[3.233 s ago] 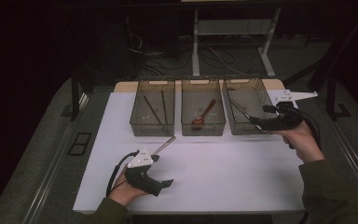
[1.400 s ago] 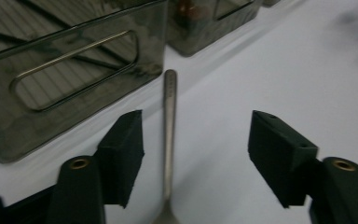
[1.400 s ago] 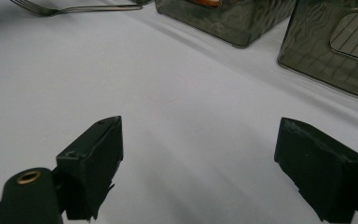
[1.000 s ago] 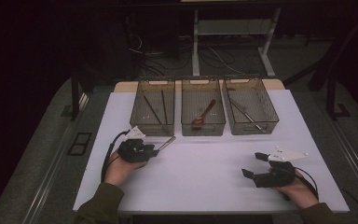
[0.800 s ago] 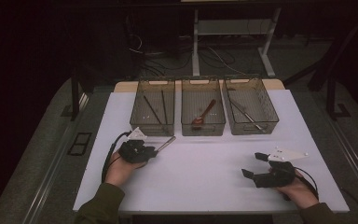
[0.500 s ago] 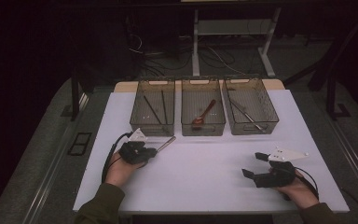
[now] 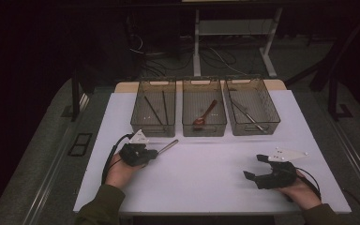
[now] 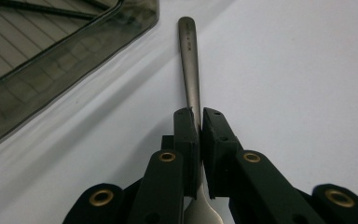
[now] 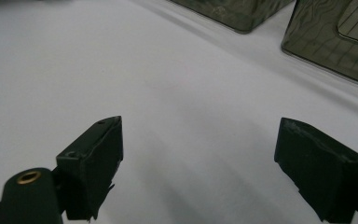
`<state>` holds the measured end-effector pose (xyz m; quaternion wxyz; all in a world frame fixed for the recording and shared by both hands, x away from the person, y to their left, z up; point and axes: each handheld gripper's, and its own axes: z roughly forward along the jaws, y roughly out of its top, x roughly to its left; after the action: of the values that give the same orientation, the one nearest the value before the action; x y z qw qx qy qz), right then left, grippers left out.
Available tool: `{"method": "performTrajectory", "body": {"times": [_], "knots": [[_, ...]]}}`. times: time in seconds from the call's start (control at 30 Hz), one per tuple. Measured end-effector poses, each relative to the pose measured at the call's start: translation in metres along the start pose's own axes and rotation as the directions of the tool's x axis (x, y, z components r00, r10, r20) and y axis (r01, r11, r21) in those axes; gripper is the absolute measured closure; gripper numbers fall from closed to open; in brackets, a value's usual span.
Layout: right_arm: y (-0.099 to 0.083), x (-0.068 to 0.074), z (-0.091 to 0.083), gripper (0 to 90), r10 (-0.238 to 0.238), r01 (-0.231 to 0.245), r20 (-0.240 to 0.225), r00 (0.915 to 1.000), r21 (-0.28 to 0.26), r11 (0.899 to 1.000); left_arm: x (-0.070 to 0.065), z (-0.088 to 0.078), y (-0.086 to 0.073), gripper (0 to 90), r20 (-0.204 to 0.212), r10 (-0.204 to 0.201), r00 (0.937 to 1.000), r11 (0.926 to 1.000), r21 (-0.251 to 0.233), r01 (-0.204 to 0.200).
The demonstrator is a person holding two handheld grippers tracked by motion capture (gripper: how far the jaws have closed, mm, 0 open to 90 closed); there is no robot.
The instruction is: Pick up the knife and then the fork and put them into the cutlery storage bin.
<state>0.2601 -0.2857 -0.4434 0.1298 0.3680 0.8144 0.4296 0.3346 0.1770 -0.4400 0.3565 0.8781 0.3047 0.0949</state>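
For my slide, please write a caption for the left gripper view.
Left gripper shut on a metal utensil handle beside a tinted bin.

Slim grey metal utensil [image 8: 189, 70] clamped in the left gripper [image 8: 199, 116], working end hidden under the jaws and cut off at the bottom edge. Smoky plastic bin [image 8: 51, 60] cropped by top and left edges. Thin rods [image 7: 155, 108] in the leftmost bin too small to identify.
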Motion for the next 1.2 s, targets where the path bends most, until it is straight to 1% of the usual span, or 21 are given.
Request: {"method": "performTrajectory", "body": {"times": [0.1, 0.13, 0.2, 0.23, 0.27, 0.33, 0.37, 0.4, 0.43, 0.47, 0.53, 0.67, 0.7, 0.73, 0.8, 0.87, 0.93, 1.0, 1.07, 1.17, 1.2], "knots": [[0.002, -0.001, -0.002, 14.5, 0.000, 0.000, -0.016, 0.9999, 0.006, 1.000, -0.001, -0.003, 0.001, 83.9, 0.009, 0.003, 1.0000, 0.9999, -0.010, -0.003], [0.003, 0.000, -0.003, 12.8, -0.006, 0.006, -0.016, 0.9999, 0.010, 1.000, -0.002, -0.005, 0.001, 83.9, 0.015, 0.010, 0.9998, 0.9999, -0.013, -0.010], [0.004, 0.001, -0.004, 12.8, -0.021, 0.022, -0.029, 0.9994, 0.024, 0.999, -0.004, -0.007, 0.002, 83.9, 0.026, 0.013, 0.9996, 0.9997, -0.023, -0.013], [0.005, 0.001, -0.005, 12.8, -0.029, 0.030, -0.041, 0.9987, 0.028, 0.999, -0.006, -0.008, 0.003, 83.9, 0.033, 0.019, 0.9993, 0.9992, -0.036, -0.018], [0.007, 0.001, -0.005, 13.3, -0.031, 0.034, -0.076, 0.9966, 0.039, 0.999, -0.006, -0.009, 0.004, 83.9, 0.036, 0.031, 0.9989, 0.9989, -0.037, -0.029], [0.009, 0.000, -0.004, 13.5, -0.018, 0.026, -0.123, 0.9923, 0.065, 0.998, -0.010, -0.011, 0.006, 83.9, 0.050, 0.035, 0.9981, 0.9984, -0.047, -0.033], [0.010, 0.000, -0.004, 13.6, -0.013, 0.023, -0.131, 0.9912, 0.073, 0.997, -0.012, -0.011, 0.007, 83.9, 0.055, 0.045, 0.9974, 0.9977, -0.053, -0.042], [0.010, 0.001, -0.004, 13.6, -0.020, 0.031, -0.139, 0.9901, 0.078, 0.996, -0.013, -0.012, 0.008, 83.9, 0.060, 0.053, 0.9968, 0.9974, -0.053, -0.050], [0.010, 0.001, -0.004, 13.7, -0.028, 0.040, -0.143, 0.9894, 0.081, 0.996, -0.015, -0.013, 0.008, 84.0, 0.066, 0.048, 0.9967, 0.9971, -0.062, -0.044], [0.011, 0.002, -0.003, 13.7, -0.034, 0.046, -0.142, 0.9893, 0.085, 0.995, -0.016, -0.013, 0.009, 84.0, 0.075, 0.061, 0.9954, 0.9962, -0.068, -0.056], [0.012, 0.003, -0.003, 13.7, -0.052, 0.066, -0.143, 0.9883, 0.091, 0.994, -0.019, -0.014, 0.011, 83.9, 0.085, 0.073, 0.9937, 0.9953, -0.071, -0.067], [0.015, 0.005, -0.002, 14.0, -0.084, 0.098, -0.132, 0.9877, 0.103, 0.990, -0.027, -0.015, 0.016, 84.0, 0.112, 0.105, 0.9881, 0.9921, -0.081, -0.096], [0.016, 0.005, -0.002, 14.4, -0.093, 0.107, -0.129, 0.9873, 0.102, 0.989, -0.030, -0.015, 0.017, 83.9, 0.123, 0.114, 0.9859, 0.9906, -0.089, -0.103], [0.017, 0.006, -0.002, 14.4, -0.100, 0.113, -0.129, 0.9866, 0.104, 0.988, -0.034, -0.015, 0.019, 83.9, 0.138, 0.130, 0.9819, 0.9885, -0.095, -0.118], [0.019, 0.006, -0.002, 15.1, -0.109, 0.124, -0.129, 0.9856, 0.109, 0.986, -0.040, -0.014, 0.023, 83.9, 0.152, 0.150, 0.9769, 0.9860, -0.097, -0.136], [0.022, 0.006, -0.001, 17.4, -0.124, 0.139, -0.137, 0.9829, 0.106, 0.985, -0.048, -0.012, 0.028, 83.9, 0.171, 0.178, 0.9691, 0.9814, -0.102, -0.163], [0.025, 0.007, 0.000, 18.9, -0.138, 0.154, -0.137, 0.9809, 0.110, 0.982, -0.055, -0.010, 0.032, 83.9, 0.191, 0.197, 0.9617, 0.9780, -0.107, -0.179], [0.028, 0.008, 0.000, 21.3, -0.152, 0.170, -0.152, 0.9766, 0.107, 0.980, -0.061, -0.008, 0.035, 84.0, 0.208, 0.213, 0.9548, 0.9752, -0.106, -0.194], [0.031, 0.009, 0.001, 22.8, -0.161, 0.180, -0.165, 0.9732, 0.107, 0.978, -0.067, -0.006, 0.039, 83.9, 0.228, 0.231, 0.9459, 0.9714, -0.109, -0.211], [0.038, 0.011, 0.004, 23.9, -0.188, 0.212, -0.201, 0.9614, 0.106, 0.972, -0.077, -0.002, 0.044, 83.9, 0.257, 0.255, 0.9320, 0.9658, -0.114, -0.233], [0.039, 0.012, 0.005, 23.9, -0.195, 0.220, -0.208, 0.9584, 0.103, 0.970, -0.081, 0.000, 0.046, 84.0, 0.271, 0.266, 0.9251, 0.9633, -0.112, -0.244]]}}
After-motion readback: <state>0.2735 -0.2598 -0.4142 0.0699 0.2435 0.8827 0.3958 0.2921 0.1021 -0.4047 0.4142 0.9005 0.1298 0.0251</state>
